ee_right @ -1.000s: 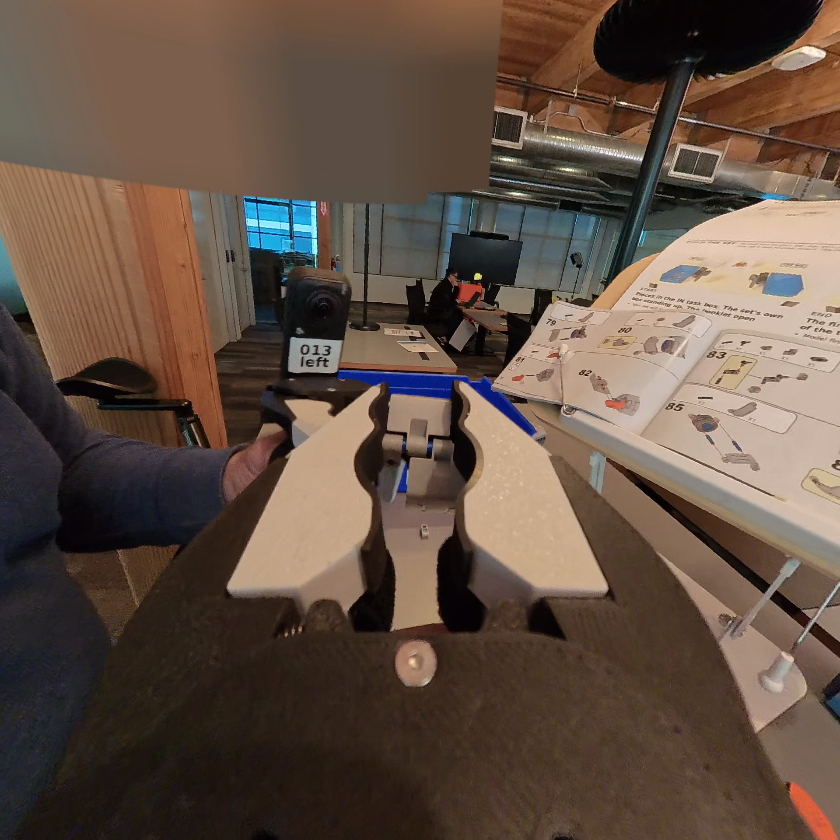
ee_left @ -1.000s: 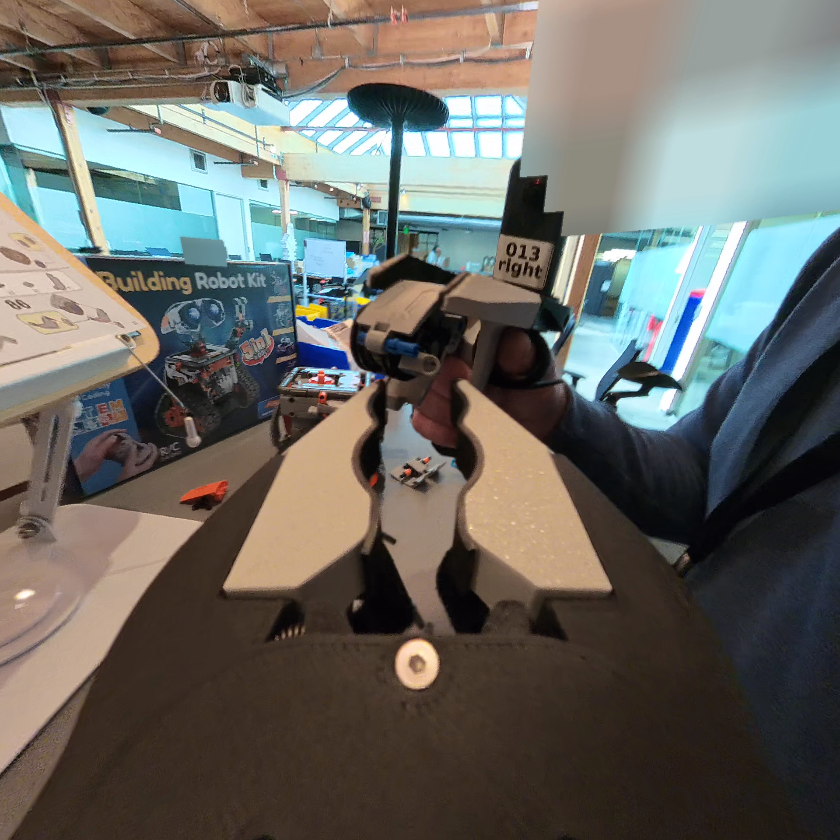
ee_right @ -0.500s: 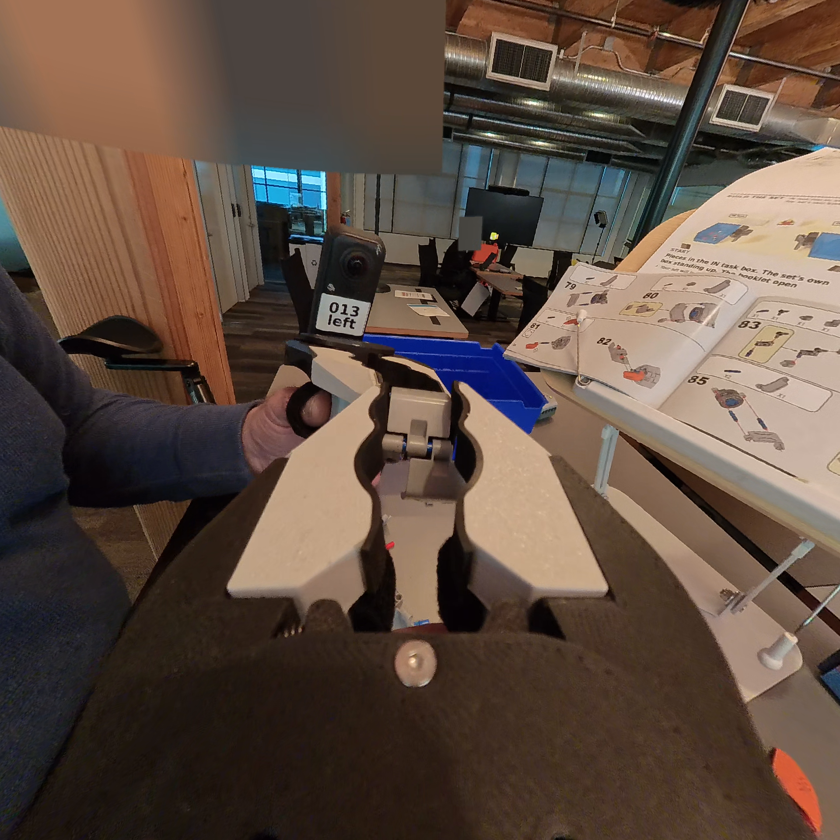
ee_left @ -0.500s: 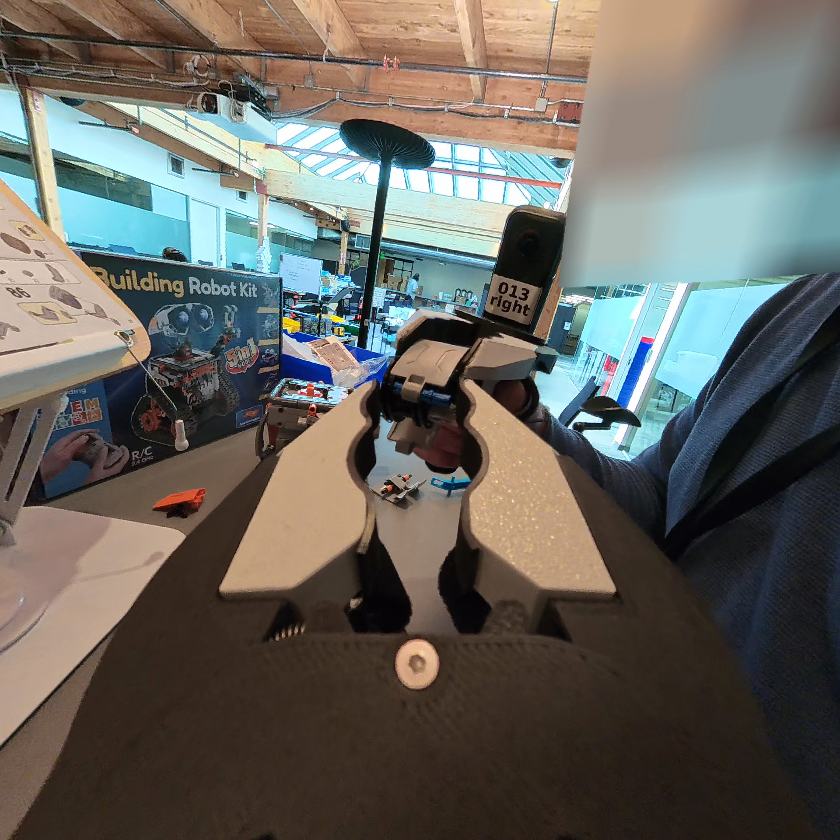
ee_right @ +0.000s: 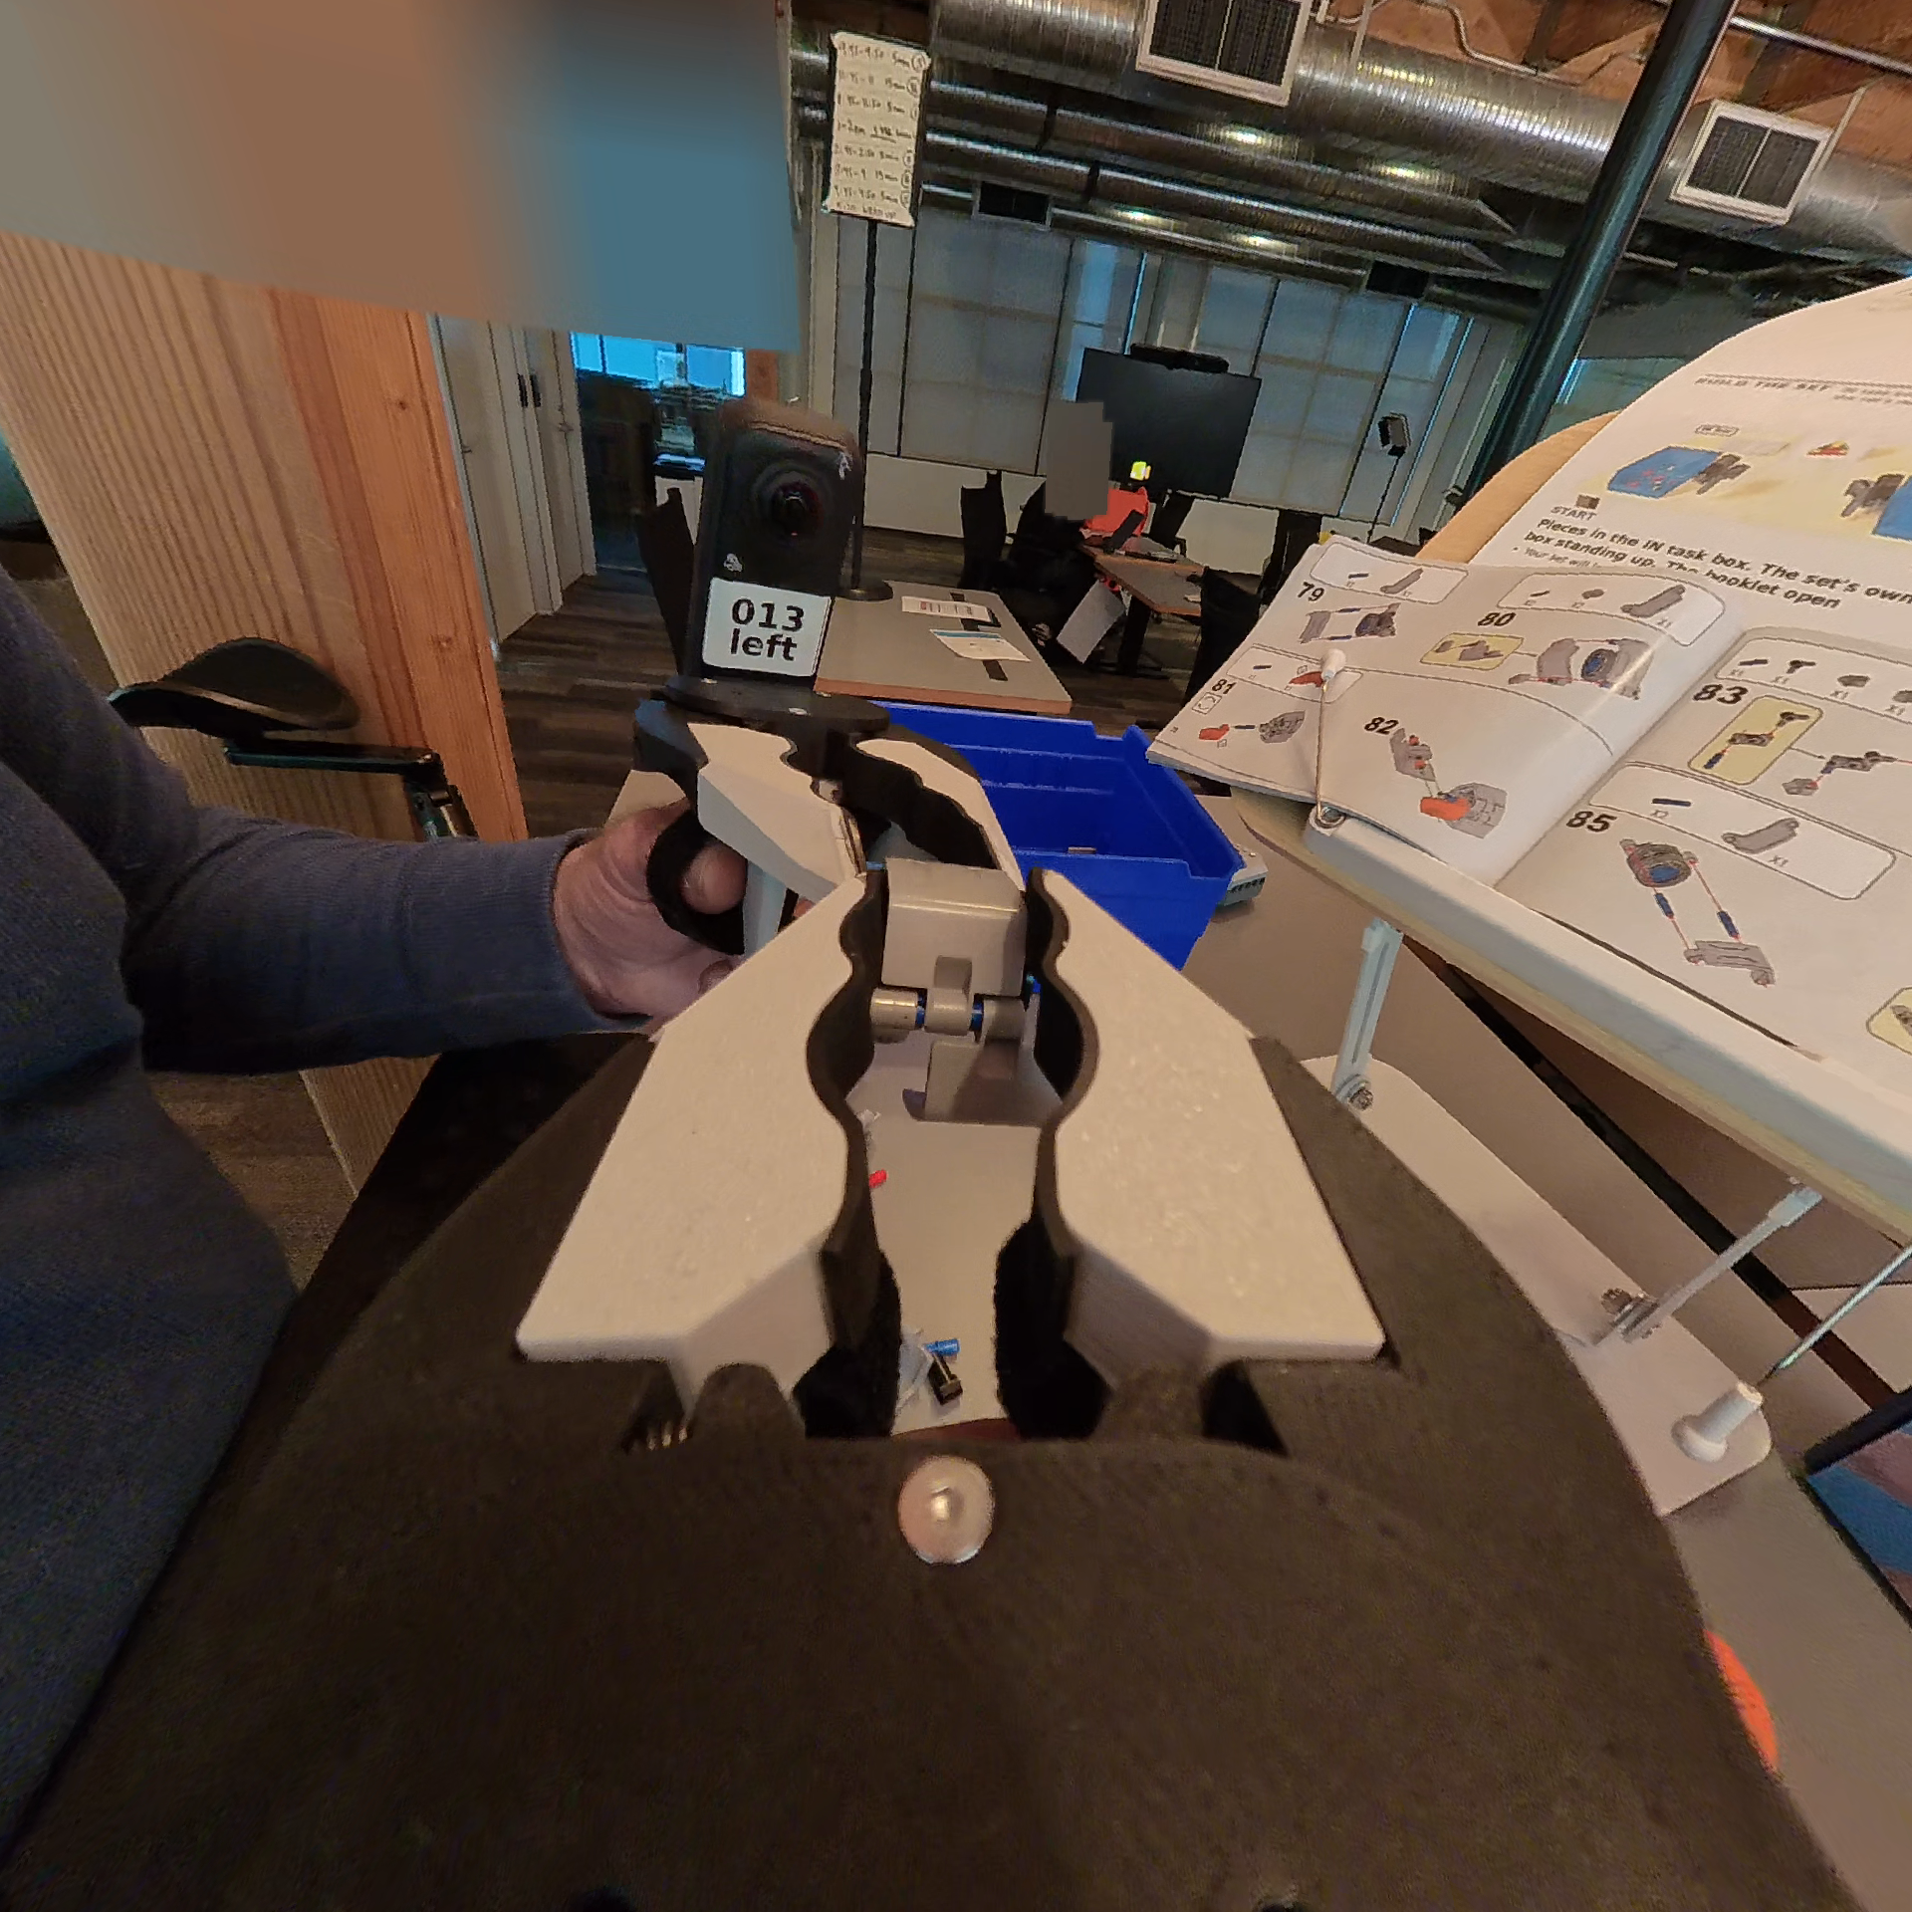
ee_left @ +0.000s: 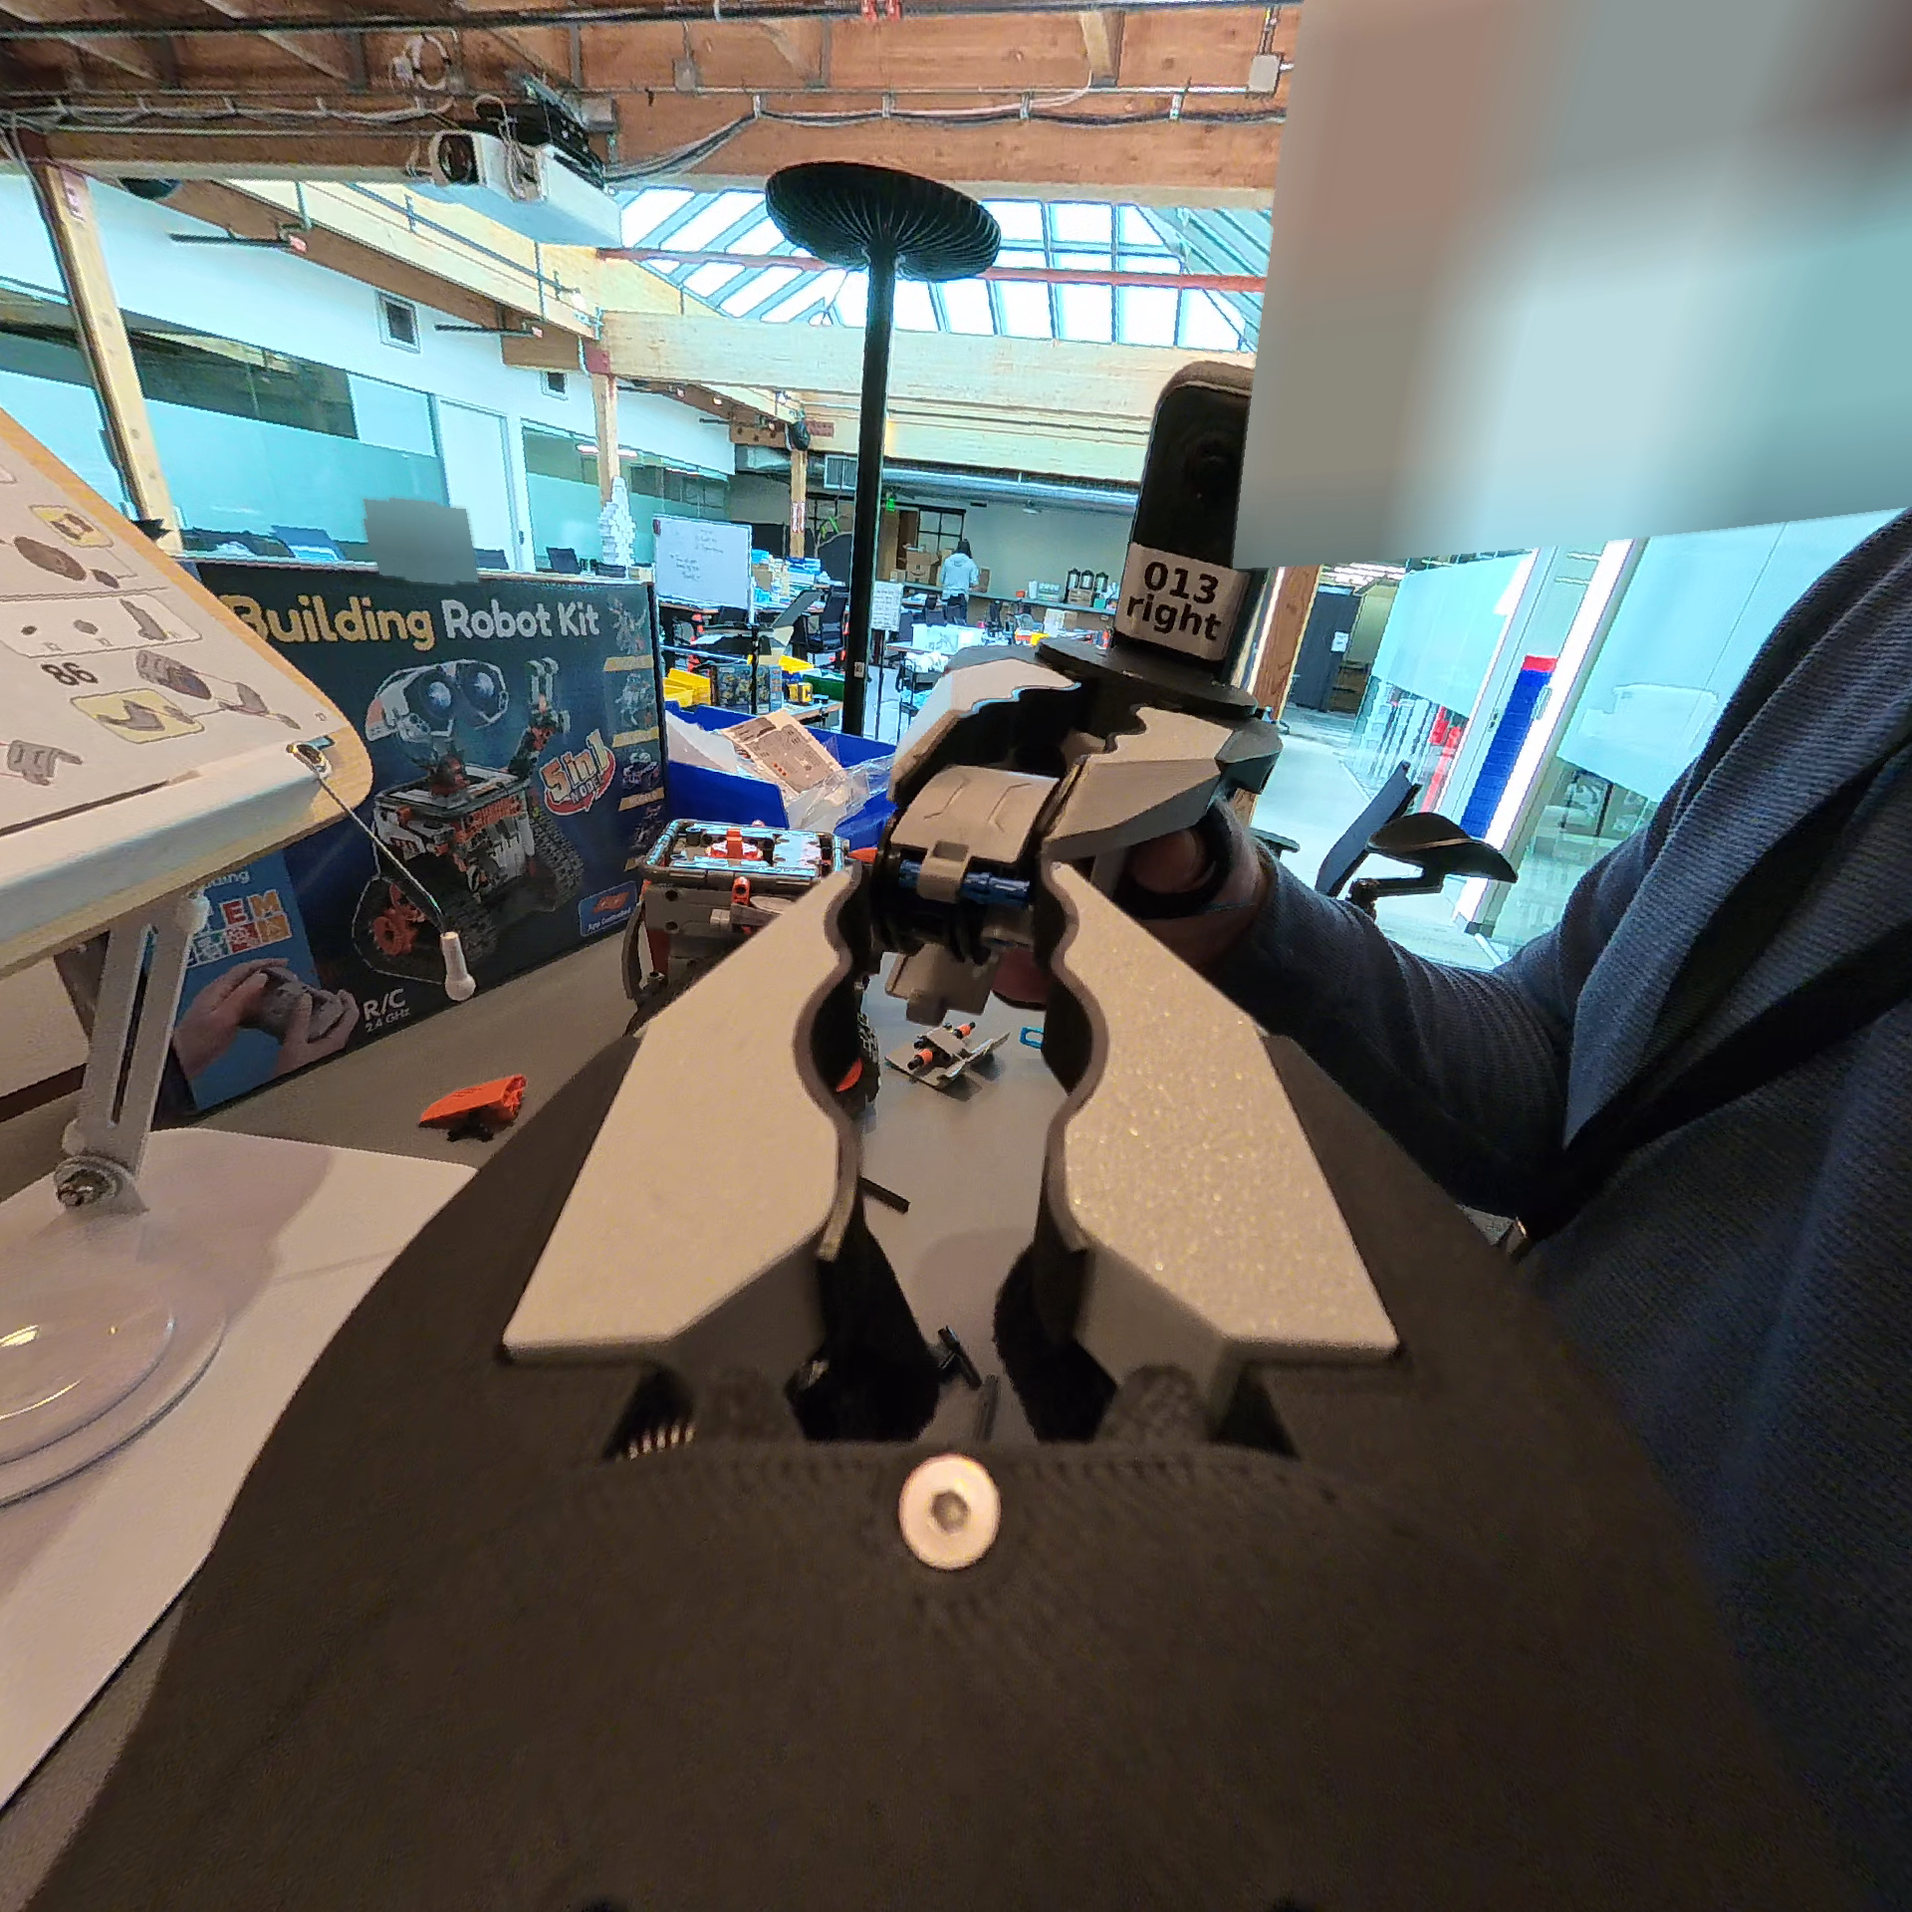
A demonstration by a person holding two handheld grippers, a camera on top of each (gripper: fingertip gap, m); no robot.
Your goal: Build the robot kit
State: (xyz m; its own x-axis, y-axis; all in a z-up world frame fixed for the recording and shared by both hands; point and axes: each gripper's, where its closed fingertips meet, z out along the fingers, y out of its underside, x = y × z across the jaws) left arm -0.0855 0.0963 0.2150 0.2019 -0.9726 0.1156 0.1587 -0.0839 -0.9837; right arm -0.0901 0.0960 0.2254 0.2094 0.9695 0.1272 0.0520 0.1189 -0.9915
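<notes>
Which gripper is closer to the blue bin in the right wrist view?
Left. The left gripper sits just before the blue bin; the right gripper, sharing its grey hinged part, faces both from farther back.

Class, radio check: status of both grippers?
Left gripper and right gripper both shut on grey brick assembly, held above table. Nothing between.

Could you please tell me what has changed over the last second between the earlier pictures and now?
The two claws tipped downward together, so more tabletop shows between the fingers. The left claw and the right claw both keep their hold on the same grey block piece with its blue pin, held in the air between them. The instruction booklet, blue bin and kit box have not moved.
</notes>
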